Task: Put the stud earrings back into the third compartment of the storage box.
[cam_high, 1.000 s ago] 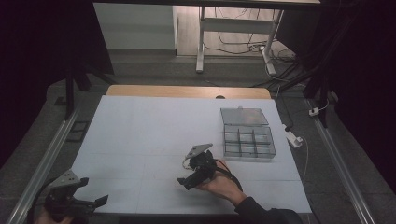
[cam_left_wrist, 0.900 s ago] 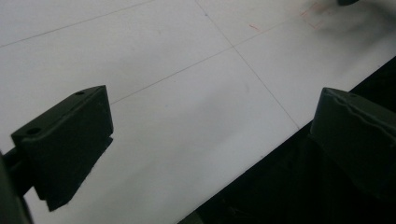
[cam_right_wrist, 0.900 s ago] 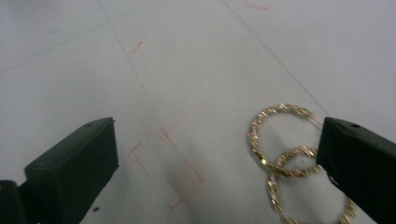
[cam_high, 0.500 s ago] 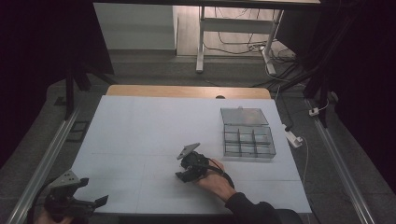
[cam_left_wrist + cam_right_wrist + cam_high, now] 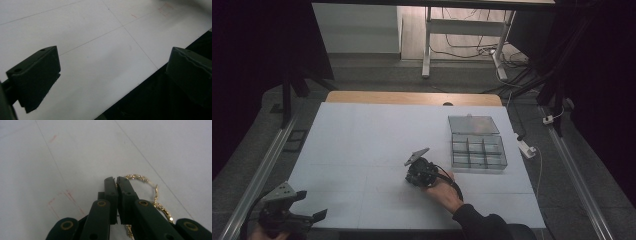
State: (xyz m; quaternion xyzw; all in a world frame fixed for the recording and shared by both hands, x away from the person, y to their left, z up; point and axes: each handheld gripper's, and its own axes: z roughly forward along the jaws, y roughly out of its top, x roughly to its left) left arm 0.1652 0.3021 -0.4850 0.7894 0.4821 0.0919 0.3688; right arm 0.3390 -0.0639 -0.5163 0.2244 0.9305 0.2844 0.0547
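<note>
Gold, in the form of a fine beaded chain [image 5: 152, 195], lies looped on the white table [image 5: 362, 145]; its loop curves around the tip of the right gripper [image 5: 116, 180], whose black jaws have just been closing and now stand pressed together with the chain running in at their tips, so that they pinch it. From above, the right gripper [image 5: 419, 172] rests low on the table near its middle, held by a hand [image 5: 444, 187] in a dark sleeve. A clear compartment box [image 5: 477, 147] sits to its right, well apart, lid open. The left gripper [image 5: 287, 212] hangs at the near left table edge, jaws wide apart over bare surface and holding nothing
</note>
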